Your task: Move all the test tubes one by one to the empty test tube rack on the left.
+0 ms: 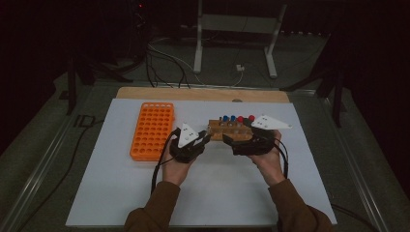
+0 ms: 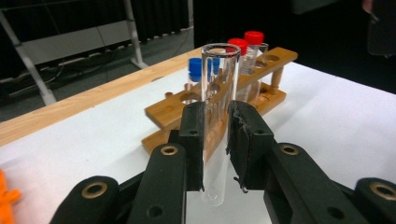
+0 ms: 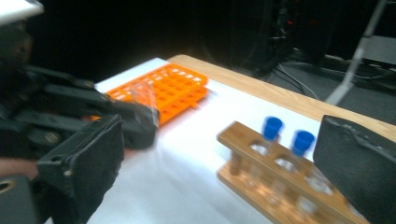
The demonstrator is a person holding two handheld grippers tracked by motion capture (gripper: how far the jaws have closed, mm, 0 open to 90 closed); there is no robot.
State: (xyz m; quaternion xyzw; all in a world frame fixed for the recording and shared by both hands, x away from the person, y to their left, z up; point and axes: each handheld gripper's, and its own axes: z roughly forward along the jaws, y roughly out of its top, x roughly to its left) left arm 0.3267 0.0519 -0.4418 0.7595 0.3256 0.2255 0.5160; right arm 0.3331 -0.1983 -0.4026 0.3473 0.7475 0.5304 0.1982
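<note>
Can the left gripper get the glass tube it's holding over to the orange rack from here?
Probably yes: the left gripper is shut on the glass tube, and the orange rack lies just beside it with bare white sheet between.

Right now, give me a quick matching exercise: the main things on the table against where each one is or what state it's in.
Things:
1. clear test tube
2. orange tube rack
3. wooden rack
4. right gripper

States:
A. jaws wide open, nothing between them
B. holds the red-capped and blue-capped tubes
C. clamped upright in the left gripper
D. lies at the left of the white mat, its holes empty

Pairs: 1-C, 2-D, 3-B, 4-A
</note>
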